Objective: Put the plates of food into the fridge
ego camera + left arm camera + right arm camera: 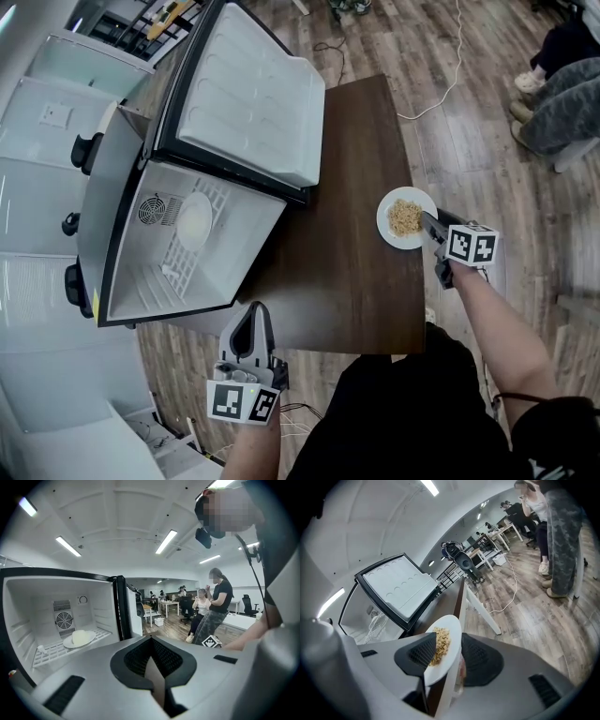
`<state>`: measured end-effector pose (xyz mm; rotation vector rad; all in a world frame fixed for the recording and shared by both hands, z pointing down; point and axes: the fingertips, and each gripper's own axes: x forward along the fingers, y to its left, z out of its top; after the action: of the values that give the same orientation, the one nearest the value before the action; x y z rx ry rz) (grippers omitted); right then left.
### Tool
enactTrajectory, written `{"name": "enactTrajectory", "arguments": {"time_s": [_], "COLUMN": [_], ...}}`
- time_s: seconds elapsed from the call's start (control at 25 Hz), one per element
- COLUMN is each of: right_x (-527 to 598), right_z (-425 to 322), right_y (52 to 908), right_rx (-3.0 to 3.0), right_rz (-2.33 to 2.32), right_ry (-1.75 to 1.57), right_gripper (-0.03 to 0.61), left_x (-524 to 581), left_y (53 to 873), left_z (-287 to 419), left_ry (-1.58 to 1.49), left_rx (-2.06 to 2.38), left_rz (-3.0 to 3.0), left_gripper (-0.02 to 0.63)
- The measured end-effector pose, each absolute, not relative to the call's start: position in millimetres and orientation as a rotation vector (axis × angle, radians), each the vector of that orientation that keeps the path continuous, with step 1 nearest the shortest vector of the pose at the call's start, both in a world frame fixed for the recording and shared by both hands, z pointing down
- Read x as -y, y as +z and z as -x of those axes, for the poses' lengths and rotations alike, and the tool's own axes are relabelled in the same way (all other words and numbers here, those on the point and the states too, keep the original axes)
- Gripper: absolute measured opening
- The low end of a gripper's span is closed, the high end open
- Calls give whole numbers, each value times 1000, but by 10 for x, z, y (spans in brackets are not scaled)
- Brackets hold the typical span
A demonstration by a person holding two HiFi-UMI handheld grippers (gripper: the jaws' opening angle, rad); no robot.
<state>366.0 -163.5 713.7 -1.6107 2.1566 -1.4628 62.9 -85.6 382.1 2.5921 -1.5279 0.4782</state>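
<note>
A white plate of pale crumbly food [405, 217] [445, 639] rests at the right edge of the dark wooden table [347, 281]. My right gripper [428, 225] [447, 658] stands open, its jaws either side of the plate's near rim without pressing on it. The small fridge [122, 197] lies open on the table's left, its door [248, 94] swung wide. Inside, on the wire shelf, sits another white plate with a pale mound [194, 220] [78, 638]. My left gripper [255, 317] [151, 641] is shut and holds nothing, at the table's near edge in front of the fridge opening.
A white cable [452, 66] trails over the wooden floor beyond the table. Seated people's legs and shoes [558, 89] show at the upper right. White cabinets [47, 150] stand left of the fridge. In the left gripper view, people [216, 606] stand among office desks.
</note>
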Motion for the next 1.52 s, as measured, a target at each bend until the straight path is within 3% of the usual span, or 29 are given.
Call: {"name": "enactTrajectory", "arguments": {"time_s": [0.16,0.88,1.52], "right_x": [1619,1631,1794], "right_z": [-3624,-3286,-2506], "right_y": [7196,6632,6077], "right_rx": [-2108,-2137,-2028], "right_rz": [1564,1501,1250], "right_ry": [-1515,-1468,-1516], "right_gripper": [167,30,26], "left_x": [825,792,849], "left_y": [3800,3701,3472], "left_z": [-562,-275,342], "left_ry": [482,371,274], "left_rx": [1551,1575,1669], "left_rz": [-2577,-2554,-2546], "left_gripper": [3,3,3]}}
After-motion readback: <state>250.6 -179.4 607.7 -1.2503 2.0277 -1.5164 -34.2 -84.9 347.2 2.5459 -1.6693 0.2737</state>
